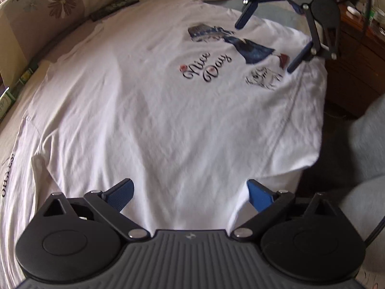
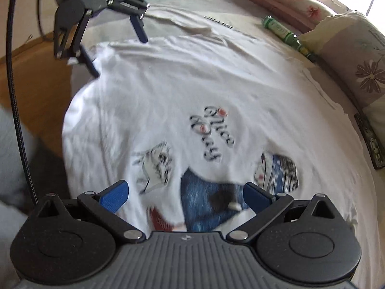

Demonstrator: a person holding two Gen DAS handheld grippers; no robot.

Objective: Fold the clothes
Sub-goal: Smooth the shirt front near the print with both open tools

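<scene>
A white T-shirt (image 1: 149,110) with a "Nice Day" print (image 1: 207,68) lies spread flat on the bed, and its near side hangs over the bed's edge. My left gripper (image 1: 190,195) is open at the plain end of the shirt, with cloth lying below its blue pads (image 1: 120,195). My right gripper (image 1: 266,45) hovers open over the printed end. In the right wrist view the right gripper (image 2: 186,195) stands open just above the blue printed figure (image 2: 207,200) on the T-shirt (image 2: 168,84). The left gripper (image 2: 119,55) is open at the shirt's far corner.
Flowered pillows (image 1: 57,2) (image 2: 368,72) line the bed's far side, with a dark remote (image 1: 114,8) and a green bottle (image 2: 286,32) beside them. Another white cloth (image 2: 192,16) lies beyond the shirt. Wooden furniture (image 1: 356,67), wood floor (image 2: 31,77) and a person's grey clothing (image 1: 368,144) border the near side.
</scene>
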